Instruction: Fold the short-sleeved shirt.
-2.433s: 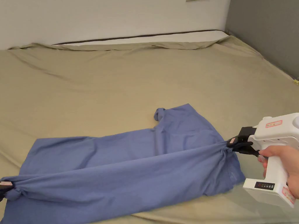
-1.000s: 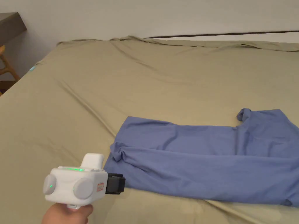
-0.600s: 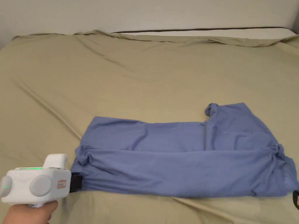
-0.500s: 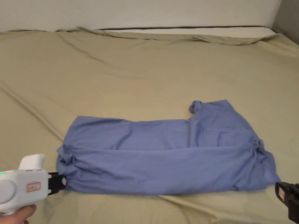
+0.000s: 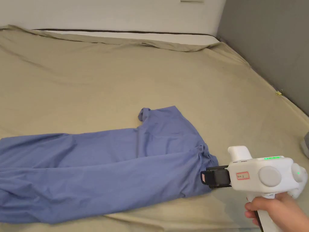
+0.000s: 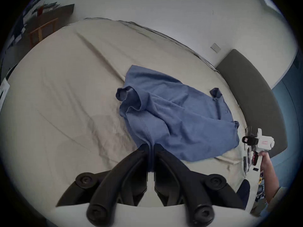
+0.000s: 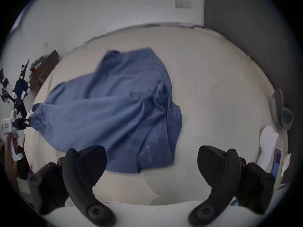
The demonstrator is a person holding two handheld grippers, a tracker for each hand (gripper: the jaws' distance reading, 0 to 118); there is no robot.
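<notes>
The blue short-sleeved shirt [image 5: 99, 169] lies on the bed, folded lengthwise, with one sleeve [image 5: 144, 113] sticking up at the far side. In the head view my right gripper [image 5: 203, 178] sits at the shirt's near right corner, held by a hand. Its jaws stand wide apart in the right gripper view, with the shirt [image 7: 106, 107] just ahead of my right gripper [image 7: 150, 148] and nothing between them. In the left gripper view my left gripper [image 6: 150, 146] is shut on the hem of the shirt [image 6: 172, 116]. The left gripper [image 7: 24, 123] also shows at the shirt's far corner.
An olive sheet [image 5: 120, 78] covers the bed. A grey padded panel [image 5: 271, 45] runs along its right side. A grey object [image 5: 304, 145], a white cloth [image 7: 268, 140] and a phone [image 7: 277, 160] lie at the right edge. A wooden chair [image 6: 42, 32] stands beyond the left side.
Both grippers let go after laying the fold down. The head camera has swung right. The left gripper went to the shirt's left hem corner, and the right gripper has come to the right end.
</notes>
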